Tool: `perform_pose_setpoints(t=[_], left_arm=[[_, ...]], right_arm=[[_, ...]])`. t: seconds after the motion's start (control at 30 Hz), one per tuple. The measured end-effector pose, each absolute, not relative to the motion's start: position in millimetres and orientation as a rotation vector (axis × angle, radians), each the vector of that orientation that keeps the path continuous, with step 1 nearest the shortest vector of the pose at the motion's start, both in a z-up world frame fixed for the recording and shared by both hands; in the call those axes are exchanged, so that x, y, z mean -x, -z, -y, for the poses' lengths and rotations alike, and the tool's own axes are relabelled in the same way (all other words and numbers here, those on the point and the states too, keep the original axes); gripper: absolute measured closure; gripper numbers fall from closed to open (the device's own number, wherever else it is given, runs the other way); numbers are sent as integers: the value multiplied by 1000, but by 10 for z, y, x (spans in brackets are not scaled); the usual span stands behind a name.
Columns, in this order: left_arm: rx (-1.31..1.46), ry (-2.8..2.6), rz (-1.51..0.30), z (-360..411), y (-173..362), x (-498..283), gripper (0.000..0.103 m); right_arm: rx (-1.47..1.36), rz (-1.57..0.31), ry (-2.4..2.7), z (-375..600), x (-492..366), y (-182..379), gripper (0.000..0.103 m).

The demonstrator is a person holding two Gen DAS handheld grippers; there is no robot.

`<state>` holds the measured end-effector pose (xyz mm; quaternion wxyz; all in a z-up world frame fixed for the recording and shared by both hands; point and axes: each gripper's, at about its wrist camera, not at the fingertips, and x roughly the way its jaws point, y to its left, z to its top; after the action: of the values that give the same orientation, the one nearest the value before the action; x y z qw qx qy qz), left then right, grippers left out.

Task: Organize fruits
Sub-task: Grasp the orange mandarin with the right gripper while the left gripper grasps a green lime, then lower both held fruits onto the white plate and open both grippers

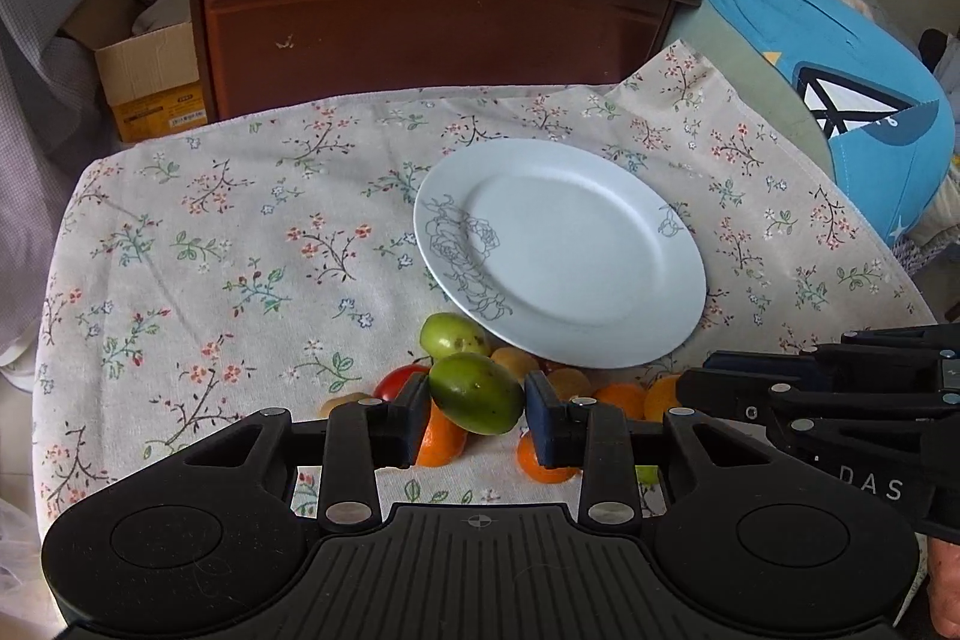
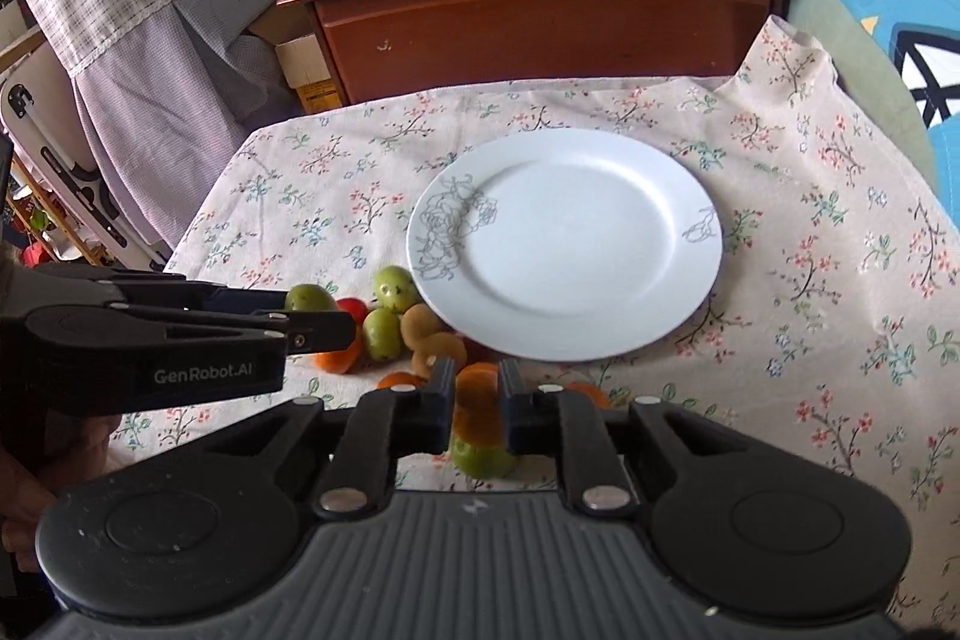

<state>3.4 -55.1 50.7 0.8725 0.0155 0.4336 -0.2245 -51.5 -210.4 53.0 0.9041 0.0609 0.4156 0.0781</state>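
Green and glossy, the fruit [image 1: 477, 393] sits between the pads of our left gripper [image 1: 477, 418], which looks clamped on its sides and carries it just above the pile. Our right gripper [image 2: 475, 400] has its jaws narrowed around an orange [image 2: 477, 403]; we cannot tell whether the pads actually press it or only frame it. We judge the green fruit firm, smooth-skinned and light, so it should hold across its widest girth, though a waxy rind may slip if squeezed near an end (the orange's softer peel will give a little and grip better).

Beneath both tools the remaining fruit lies heaped near the front edge of the floral tablecloth [image 1: 240, 232]: another green one [image 1: 451, 334], a red fruit [image 1: 401, 382], brown kiwis [image 2: 441, 349] and more oranges. Just beyond the heap, toward the cloth's middle, the white plate [image 2: 690, 244] stands bare, its near rim touching the pile. Behind the table stands a wooden cabinet [image 1: 432, 22]
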Motion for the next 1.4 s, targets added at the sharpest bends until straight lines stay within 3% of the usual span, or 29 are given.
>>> perform_pose_setpoints(t=[0.2, 0.37, 0.63, 0.87, 1.0, 1.07, 1.4], left_arm=[[-47, 499, -914, 702, -456, -202, 72], [-16, 490, -930, 709, -429, -306, 71], [-17, 508, -930, 744, -438, -343, 71], [-25, 516, -934, 798, -430, -422, 71], [-43, 519, -939, 845, -391, -483, 71], [-44, 525, -945, 863, -369, -510, 71], [-64, 564, -940, 933, -321, -629, 71]], right_arm=[[-217, -894, -138, 2321, 295, -440, 89], [-306, -931, -114, 2488, 262, -339, 83], [-363, -943, -104, 2591, 268, -304, 80], [-380, -958, -134, 2517, 265, -250, 65], [-276, -968, -132, 2386, 266, -213, 66], [-247, -966, -118, 2361, 267, -196, 72], [-228, -861, -98, 2376, 200, -332, 73]])
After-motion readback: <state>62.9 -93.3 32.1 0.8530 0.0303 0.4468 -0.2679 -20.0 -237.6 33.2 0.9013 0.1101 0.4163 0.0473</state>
